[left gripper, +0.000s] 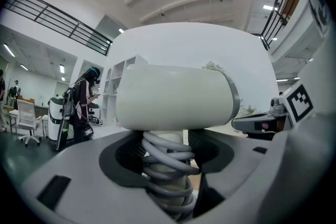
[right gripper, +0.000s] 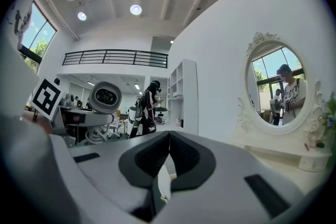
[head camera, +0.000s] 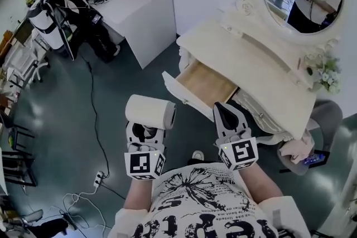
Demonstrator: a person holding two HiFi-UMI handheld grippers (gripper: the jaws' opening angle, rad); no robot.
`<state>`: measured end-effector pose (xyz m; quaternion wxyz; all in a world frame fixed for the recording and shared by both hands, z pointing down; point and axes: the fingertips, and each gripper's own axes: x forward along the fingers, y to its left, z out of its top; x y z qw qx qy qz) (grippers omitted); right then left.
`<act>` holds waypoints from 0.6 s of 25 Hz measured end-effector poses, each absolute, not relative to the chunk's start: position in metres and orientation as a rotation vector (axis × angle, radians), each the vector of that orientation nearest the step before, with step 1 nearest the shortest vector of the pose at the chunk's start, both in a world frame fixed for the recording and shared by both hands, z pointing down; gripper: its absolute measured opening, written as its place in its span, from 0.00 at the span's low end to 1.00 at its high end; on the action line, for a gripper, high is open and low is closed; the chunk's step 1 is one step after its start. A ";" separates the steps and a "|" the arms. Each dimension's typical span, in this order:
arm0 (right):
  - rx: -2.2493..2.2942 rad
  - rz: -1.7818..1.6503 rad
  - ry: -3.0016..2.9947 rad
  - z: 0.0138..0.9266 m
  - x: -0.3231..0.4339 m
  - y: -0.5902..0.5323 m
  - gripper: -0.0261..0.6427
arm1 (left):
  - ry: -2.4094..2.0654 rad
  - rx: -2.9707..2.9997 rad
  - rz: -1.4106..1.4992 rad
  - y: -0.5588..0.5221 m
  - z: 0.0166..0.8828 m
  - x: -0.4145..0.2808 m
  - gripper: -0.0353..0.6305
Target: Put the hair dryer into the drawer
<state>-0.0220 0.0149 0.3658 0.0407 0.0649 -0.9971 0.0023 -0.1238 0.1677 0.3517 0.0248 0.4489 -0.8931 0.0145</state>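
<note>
The drawer (head camera: 206, 85) already stood pulled out and bare below the dresser's tabletop (head camera: 251, 58), so what remained was carrying the hair dryer (head camera: 149, 111) in and releasing it. The dryer sat in the left gripper (head camera: 146, 132), jaws clamped wide on its cord-wrapped handle, short of the drawer's front panel. The right gripper (head camera: 222, 110) was closed on nothing, just beside the drawer's near corner. By my reading, the dryer had to clear the panel's top edge and the tabletop's overhang, with open floor to the left.
</note>
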 end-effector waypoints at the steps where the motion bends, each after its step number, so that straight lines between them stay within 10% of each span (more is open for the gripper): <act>1: 0.217 0.005 -3.051 0.367 -0.026 0.001 0.06 | -2.756 1.402 0.047 0.154 0.352 -0.129 0.44; 15: 0.678 0.016 -2.896 0.404 -0.046 -0.131 0.06 | -2.419 1.837 0.089 -0.022 0.388 -0.196 0.44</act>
